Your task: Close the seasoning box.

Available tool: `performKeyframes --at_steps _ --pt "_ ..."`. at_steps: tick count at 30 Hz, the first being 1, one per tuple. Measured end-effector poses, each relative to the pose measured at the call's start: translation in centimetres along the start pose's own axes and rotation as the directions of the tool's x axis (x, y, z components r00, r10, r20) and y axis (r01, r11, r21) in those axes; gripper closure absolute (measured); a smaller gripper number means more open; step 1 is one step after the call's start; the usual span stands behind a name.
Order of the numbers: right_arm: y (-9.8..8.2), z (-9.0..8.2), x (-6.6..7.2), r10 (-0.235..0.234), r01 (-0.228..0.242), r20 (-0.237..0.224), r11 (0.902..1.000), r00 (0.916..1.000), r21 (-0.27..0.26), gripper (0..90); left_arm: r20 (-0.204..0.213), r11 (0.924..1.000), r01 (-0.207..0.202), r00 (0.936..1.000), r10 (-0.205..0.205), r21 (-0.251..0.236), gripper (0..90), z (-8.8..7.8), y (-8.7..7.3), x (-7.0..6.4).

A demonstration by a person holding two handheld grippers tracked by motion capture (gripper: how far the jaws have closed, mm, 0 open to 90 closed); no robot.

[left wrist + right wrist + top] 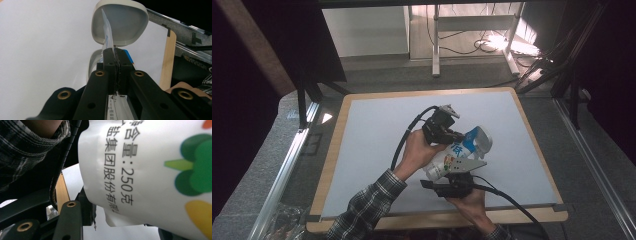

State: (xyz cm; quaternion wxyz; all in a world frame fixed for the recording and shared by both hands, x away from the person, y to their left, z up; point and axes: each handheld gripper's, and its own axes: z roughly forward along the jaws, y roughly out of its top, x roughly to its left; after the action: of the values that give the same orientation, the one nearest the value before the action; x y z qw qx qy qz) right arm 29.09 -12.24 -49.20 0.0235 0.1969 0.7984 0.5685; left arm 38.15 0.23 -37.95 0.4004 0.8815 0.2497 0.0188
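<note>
Pouch [455, 156] is held above the tabletop [372, 150] between both grippers. Left gripper [456, 136] has its jaws closed tight on the thin top edge near the grey cap [120, 23]; right gripper [451, 181] has its jaws clamped round the body. Grip is done; looks like tearing or opening the top is what remains.

From my remote seat the background's pretty plain: a white worktop [377, 150] with a light wood edge spreads out under and all around the fingers. Well beyond them there's a white frame leg [435, 40] on the floor, with dark cables [462, 47] lying loose beside it.
</note>
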Motion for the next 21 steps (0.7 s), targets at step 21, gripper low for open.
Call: performKeyframes --at_steps 21 --pt "0.1 0.02 0.07 -0.002 0.002 -0.005 1.0 1.0 -0.005 54.9 0.002 1.0 0.002 1.0 -0.002 0.006 88.5 -0.03 0.14 0.03"
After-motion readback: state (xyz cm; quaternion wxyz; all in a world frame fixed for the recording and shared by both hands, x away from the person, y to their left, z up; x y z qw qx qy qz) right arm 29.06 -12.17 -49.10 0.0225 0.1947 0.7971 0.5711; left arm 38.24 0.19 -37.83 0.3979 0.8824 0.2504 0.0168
